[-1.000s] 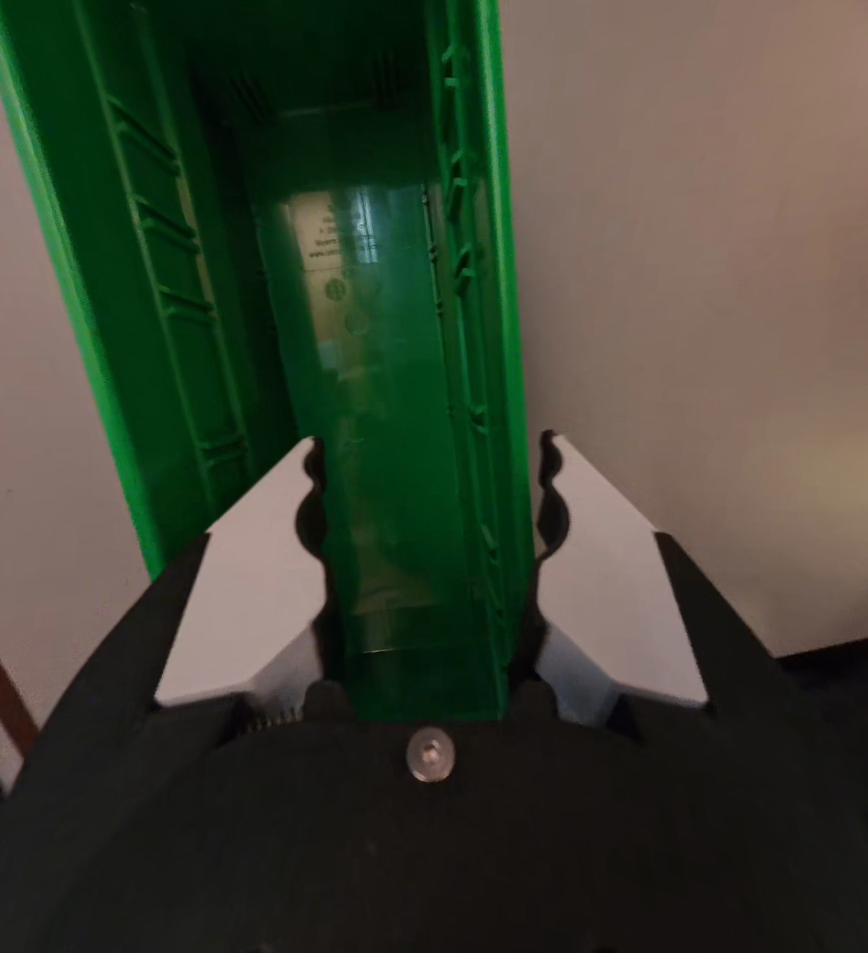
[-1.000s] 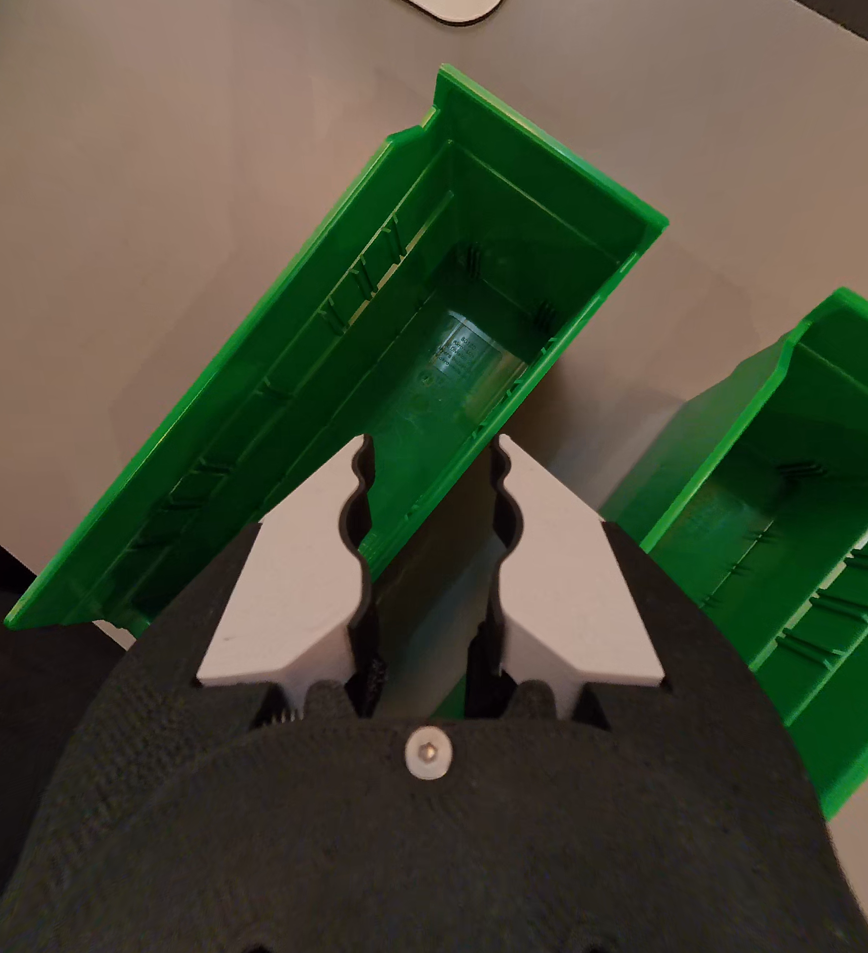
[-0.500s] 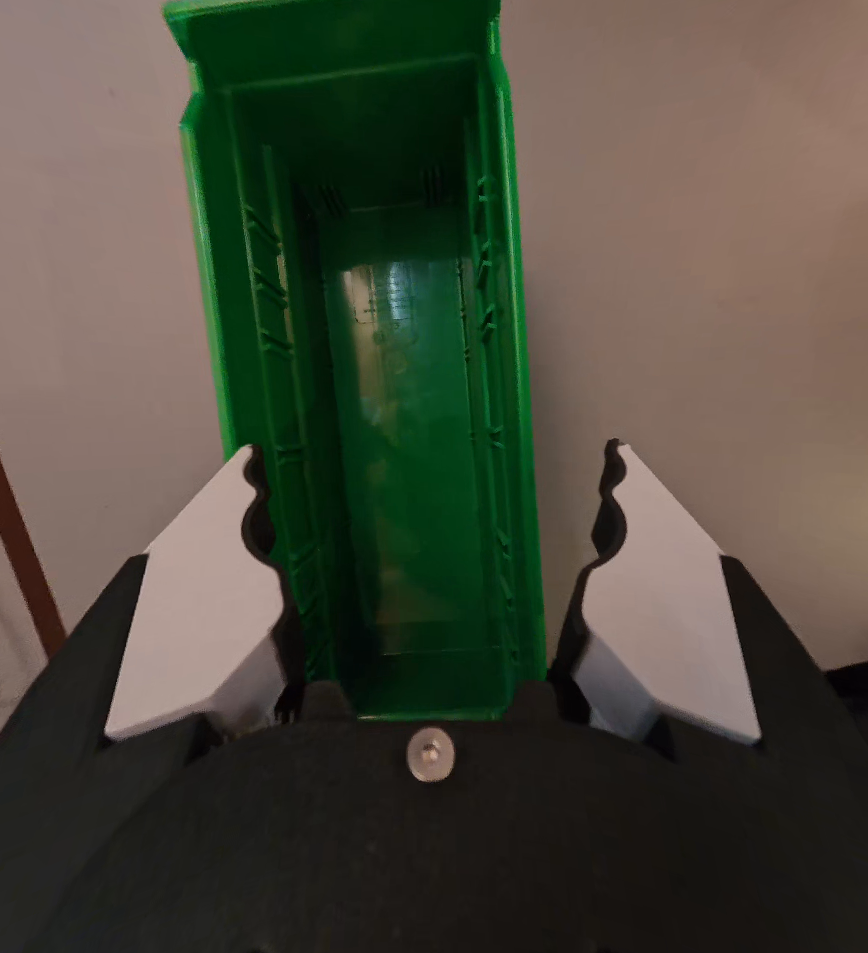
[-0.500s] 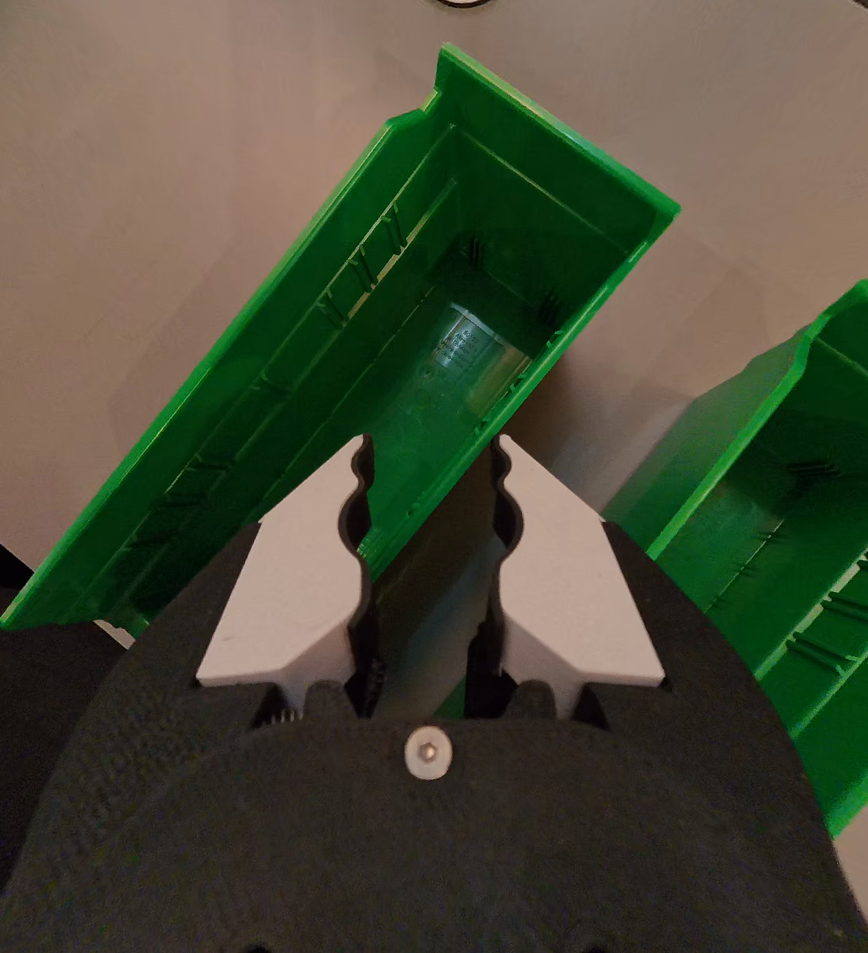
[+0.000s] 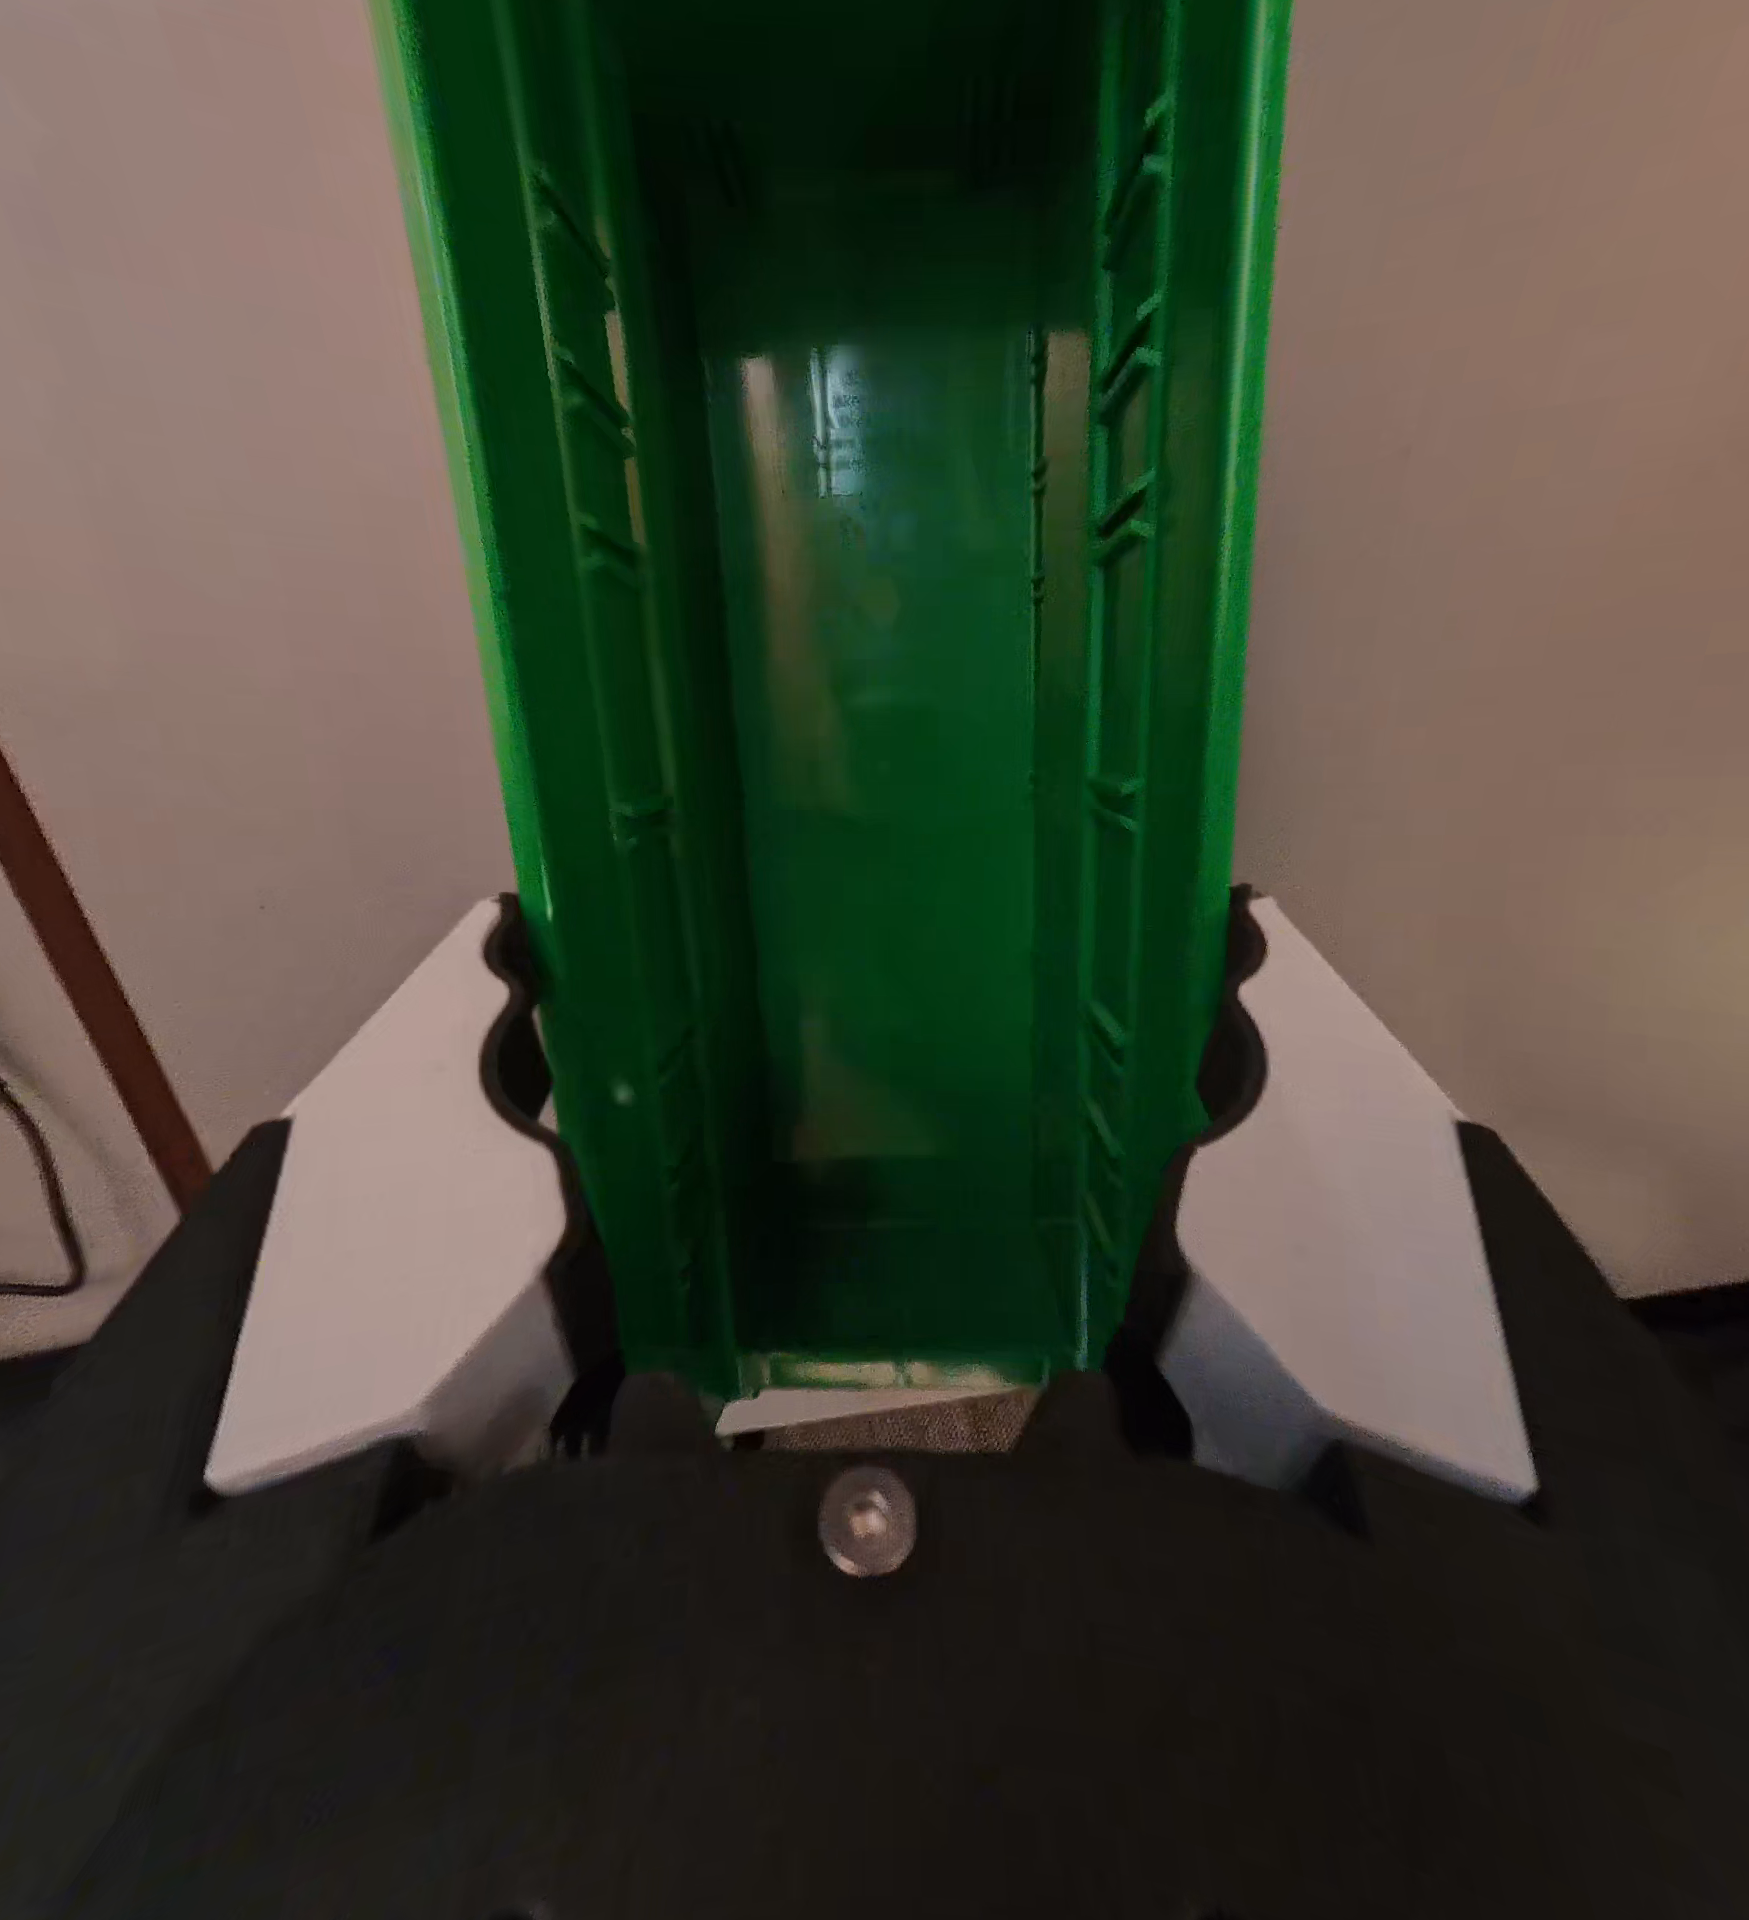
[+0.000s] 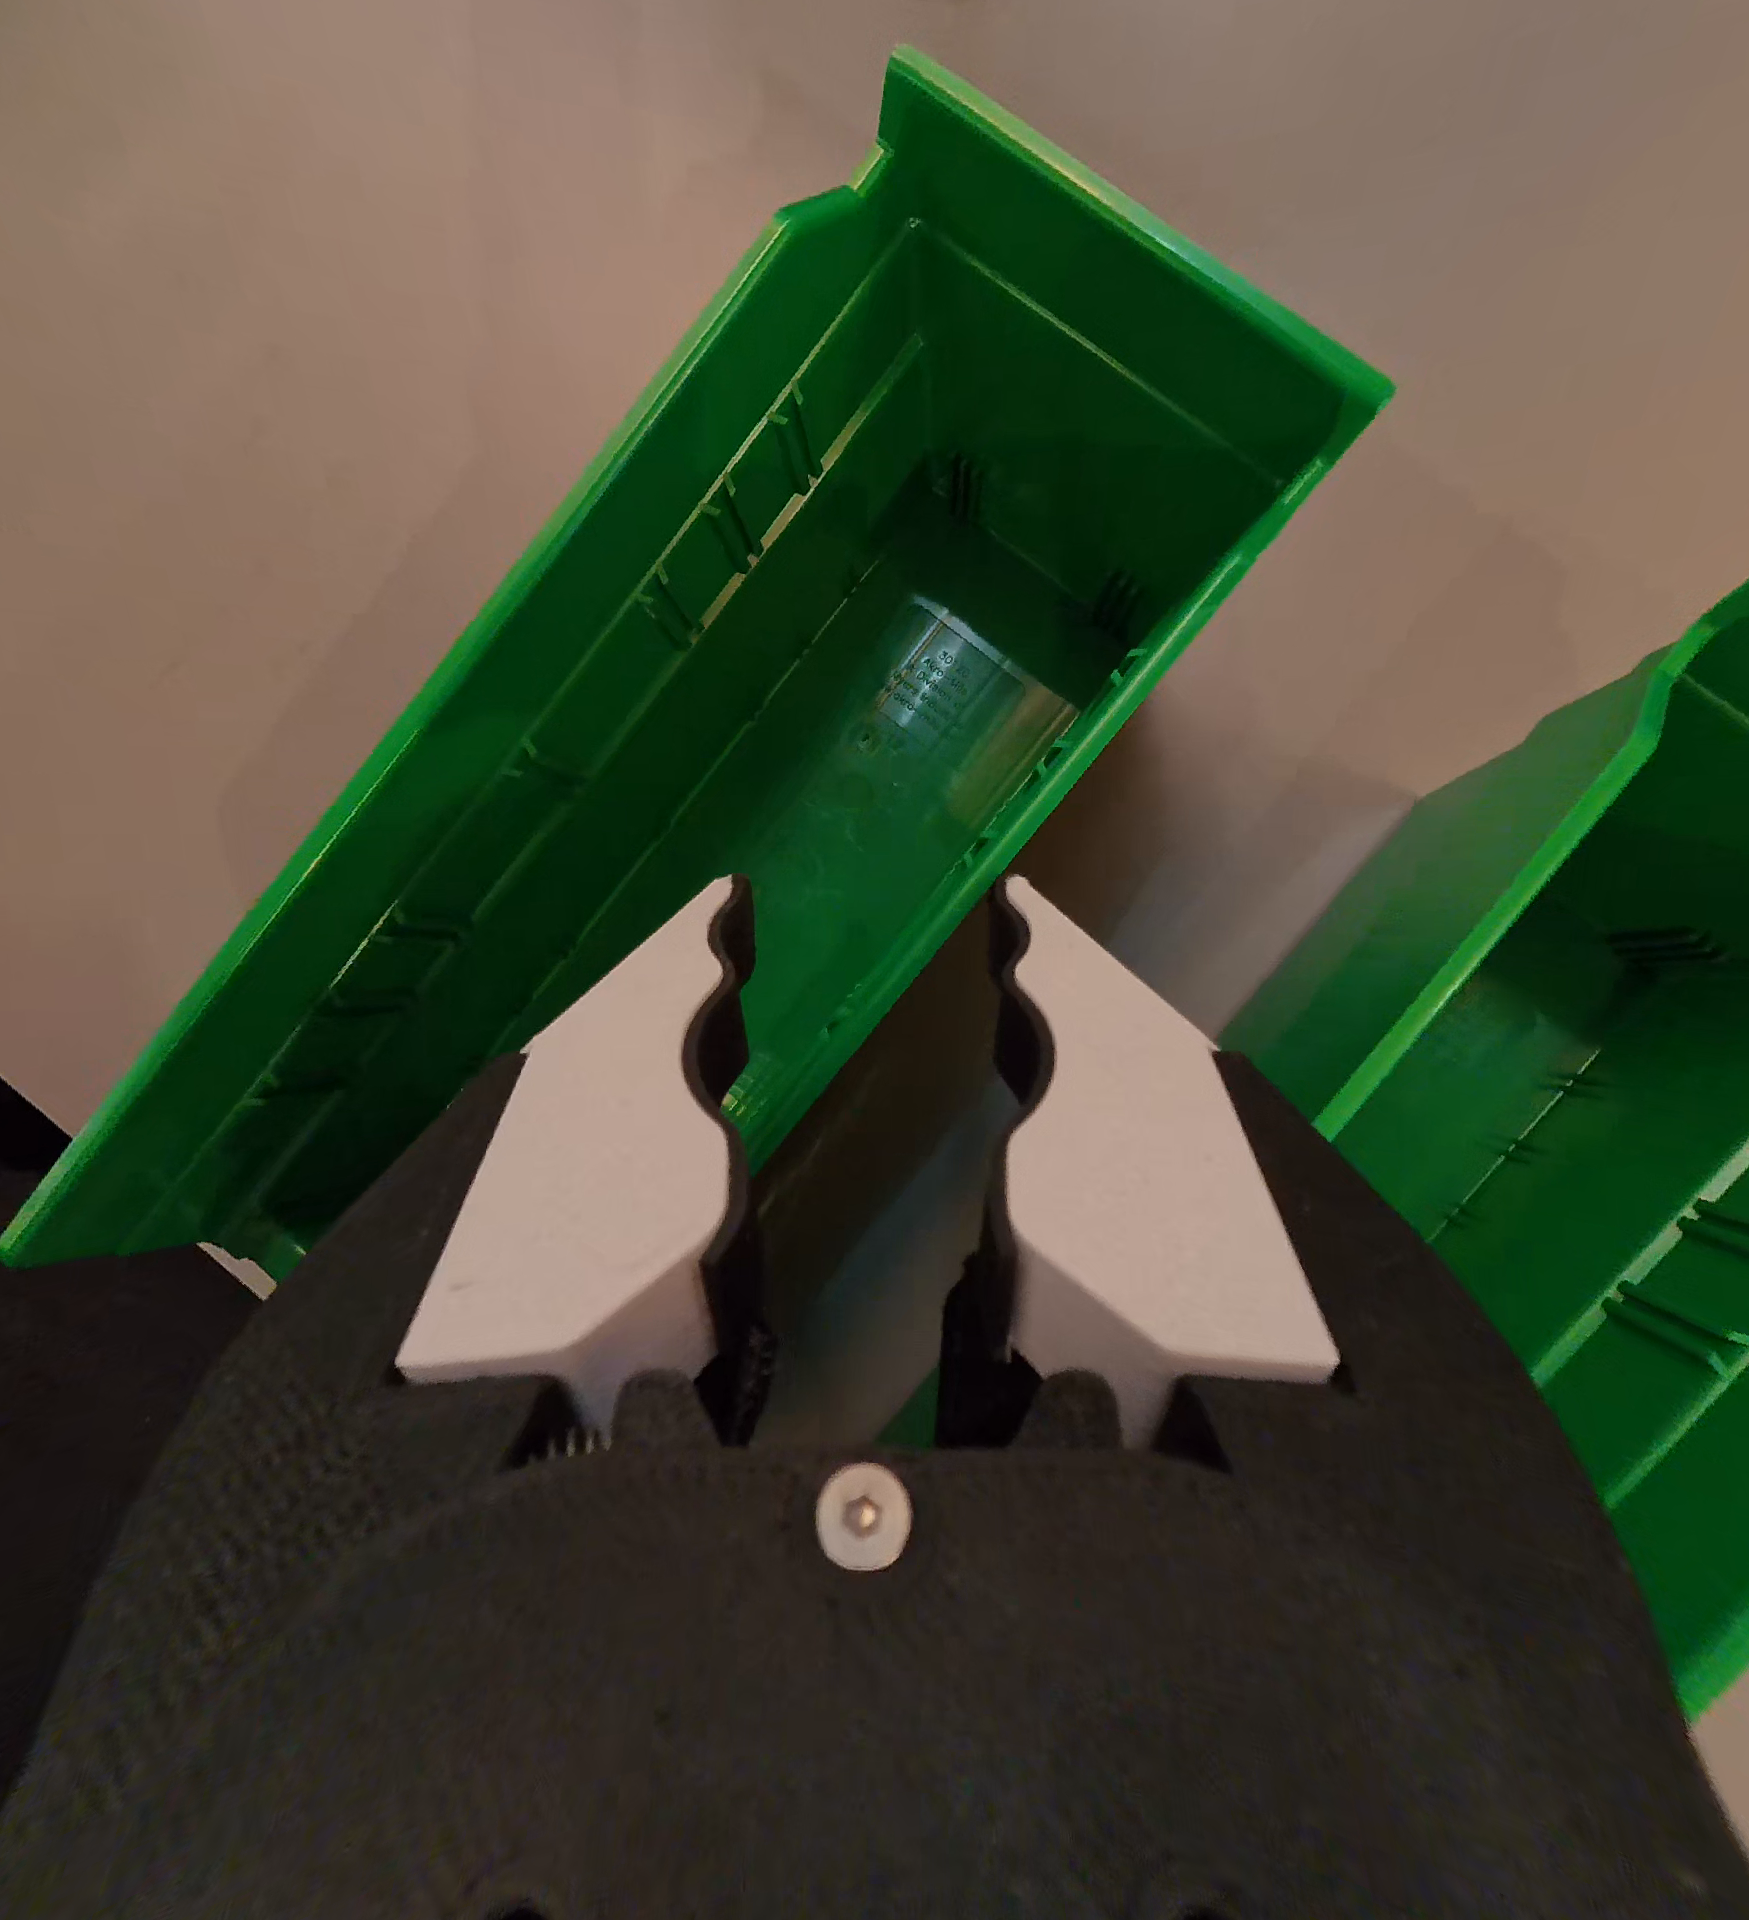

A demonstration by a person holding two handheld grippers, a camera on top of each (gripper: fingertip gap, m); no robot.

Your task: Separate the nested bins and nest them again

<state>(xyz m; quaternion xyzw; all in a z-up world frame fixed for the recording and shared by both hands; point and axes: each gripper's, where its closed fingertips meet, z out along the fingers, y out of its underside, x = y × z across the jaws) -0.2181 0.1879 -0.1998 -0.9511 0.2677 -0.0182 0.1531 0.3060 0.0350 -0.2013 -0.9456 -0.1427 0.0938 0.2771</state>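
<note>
On the beige table (image 6: pixel 226 416), two green bins are seen apart. The tilted bin (image 6: pixel 745 675) is clenched by its side wall in the right gripper (image 6: pixel 865 1039); the second bin (image 5: pixel 880 831) is straddled by the left gripper (image 5: pixel 875 1039), jaws wide at its outer walls, whether pressing cannot be told. A thin-wall pinch could slip, probably. Its near end overhangs the table's front edge; bare room lies beyond.

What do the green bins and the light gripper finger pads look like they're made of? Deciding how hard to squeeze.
Green bin and the second bin: look like moulded rigid plastic, semi-glossy; thin walls, moulded ribs, and a reflective sheen on the floor. Finger pads: matte pale grey, likely printed or cast plastic, with dark wavy inner faces whose material cannot be told. Table: smooth matte beige.
</note>
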